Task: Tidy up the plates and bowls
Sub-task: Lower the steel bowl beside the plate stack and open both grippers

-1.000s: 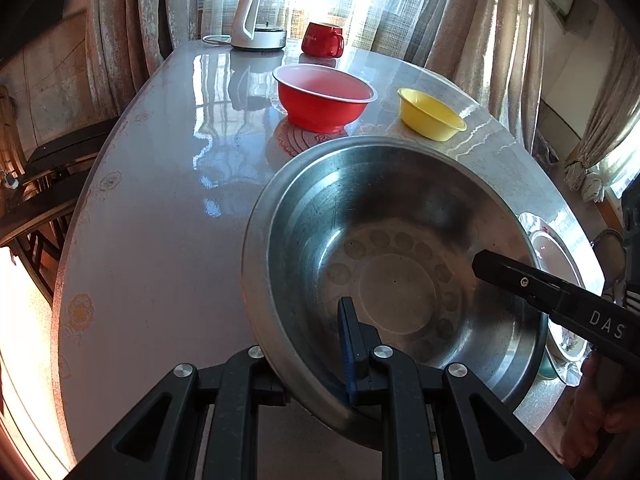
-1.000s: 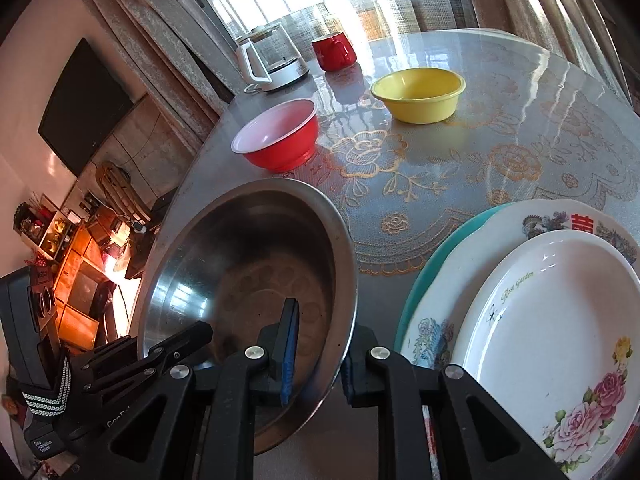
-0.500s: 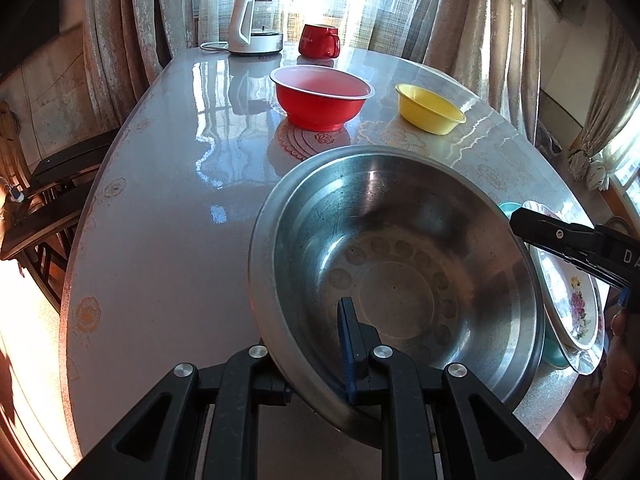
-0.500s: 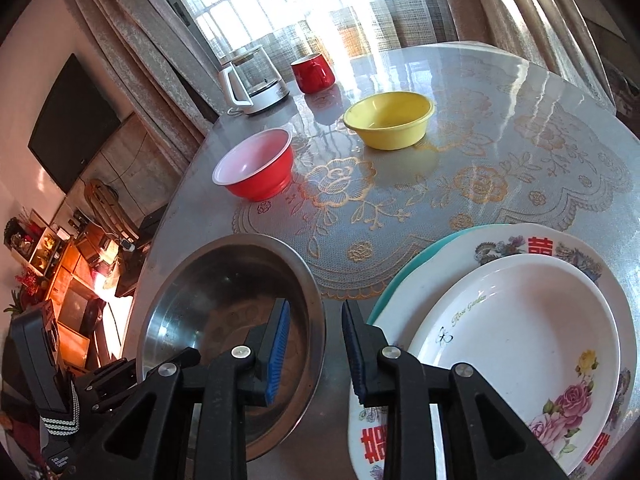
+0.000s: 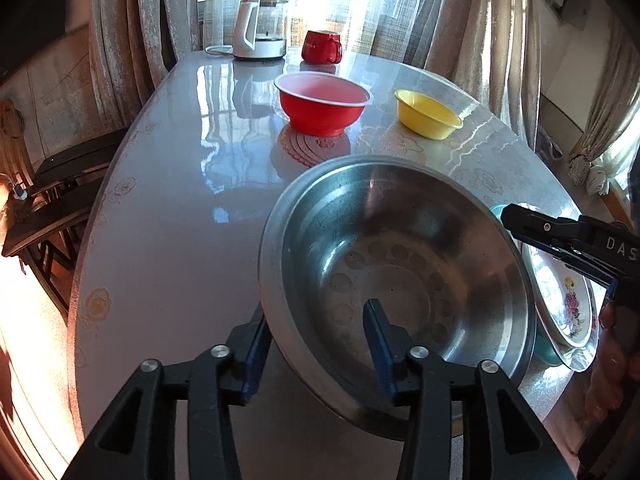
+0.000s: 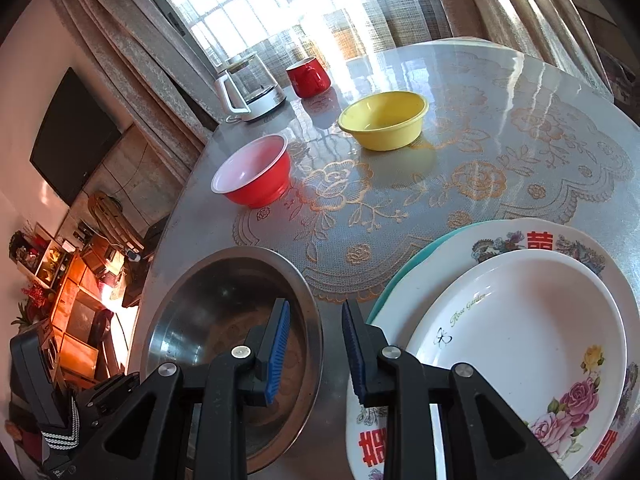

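Item: steel basin [image 5: 400, 280], wide, shallow, with a flat out-turned rim, standing on the near edge of the round table [image 5: 180, 208], just beside a stack of plates [image 6: 516, 320]. Handling, by judgement: thin metal, light for its width, stiff, not fragile, though polished and likely to slip in smooth pads; the rim is the only real purchase, taken wall-between-pads at the near edge. Left gripper [image 5: 316, 344]: jaws opening, one blue pad outside the rim and one inside the basin, neither pressing on the wall, so the basin is let go and sits on the table. Right gripper [image 6: 316, 352]: jaws parted, straddling the gap between basin rim and plate stack, grasping nothing. Further stock: red bowl [image 6: 256, 172] with white lining and yellow bowl [image 6: 384, 120], both apparently plastic, light and stackable, standing apart at mid-table; these probably nest into the basin, largest lowest. Plates: white floral dish on a larger printed plate on a teal one, ceramic by the look, breakable, best lifted by the rim. Writing: "Rose Garden" in script on the top dish; red Chinese characters on the plate beneath; "DAS" in part on the right gripper's body in the left view. Also present: kettle [image 5: 256, 26], red mug [image 5: 320, 46].
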`<state>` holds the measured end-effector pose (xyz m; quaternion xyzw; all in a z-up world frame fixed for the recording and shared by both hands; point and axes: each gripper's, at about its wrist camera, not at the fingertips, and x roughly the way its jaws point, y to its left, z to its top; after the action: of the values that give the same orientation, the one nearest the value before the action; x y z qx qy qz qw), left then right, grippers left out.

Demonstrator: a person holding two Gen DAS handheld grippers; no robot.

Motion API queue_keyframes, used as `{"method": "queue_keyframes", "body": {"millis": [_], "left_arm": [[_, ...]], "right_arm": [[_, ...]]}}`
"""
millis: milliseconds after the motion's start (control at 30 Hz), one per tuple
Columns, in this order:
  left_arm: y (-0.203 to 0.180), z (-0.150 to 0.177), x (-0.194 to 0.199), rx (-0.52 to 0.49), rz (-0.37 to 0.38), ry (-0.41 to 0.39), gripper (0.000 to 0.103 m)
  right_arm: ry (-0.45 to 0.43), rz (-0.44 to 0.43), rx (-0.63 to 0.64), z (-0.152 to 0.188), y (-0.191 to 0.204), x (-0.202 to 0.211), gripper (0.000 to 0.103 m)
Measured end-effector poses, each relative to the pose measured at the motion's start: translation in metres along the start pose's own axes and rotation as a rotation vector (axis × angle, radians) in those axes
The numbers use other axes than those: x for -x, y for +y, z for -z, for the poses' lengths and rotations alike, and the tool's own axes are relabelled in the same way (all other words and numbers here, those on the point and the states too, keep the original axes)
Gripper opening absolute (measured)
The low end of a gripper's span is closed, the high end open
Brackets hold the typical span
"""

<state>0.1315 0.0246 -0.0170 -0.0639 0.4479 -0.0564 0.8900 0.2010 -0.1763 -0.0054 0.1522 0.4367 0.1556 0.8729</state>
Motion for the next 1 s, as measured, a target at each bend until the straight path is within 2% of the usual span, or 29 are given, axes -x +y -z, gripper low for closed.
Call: {"method": "queue_keyframes", "body": {"millis": [100,200,500,633,1000], "left_arm": [[-0.001,-0.003,0.01,-0.009,-0.02,-0.046,0.061],[-0.001,-0.005,0.015,-0.012,-0.046,-0.07,0.066],[-0.007,-0.012,0.01,-0.014,-0.079,-0.041,0.079],[-0.011,-0.018,0.01,-0.017,-0.092,-0.038,0.084],[-0.025,-0.033,0.005,-0.042,-0.108,-0.023,0.086]], "right_arm": [[-0.01,0.002,-0.018,-0.001,-0.004,0.002,0.028],[-0.01,-0.007,-0.043,0.0,-0.009,0.002,0.028],[-0.012,-0.014,-0.057,0.001,-0.009,0.002,0.028],[-0.014,-0.01,-0.062,0.0,-0.013,0.003,0.028],[-0.024,0.018,-0.072,-0.017,-0.023,0.008,0.029]]}}
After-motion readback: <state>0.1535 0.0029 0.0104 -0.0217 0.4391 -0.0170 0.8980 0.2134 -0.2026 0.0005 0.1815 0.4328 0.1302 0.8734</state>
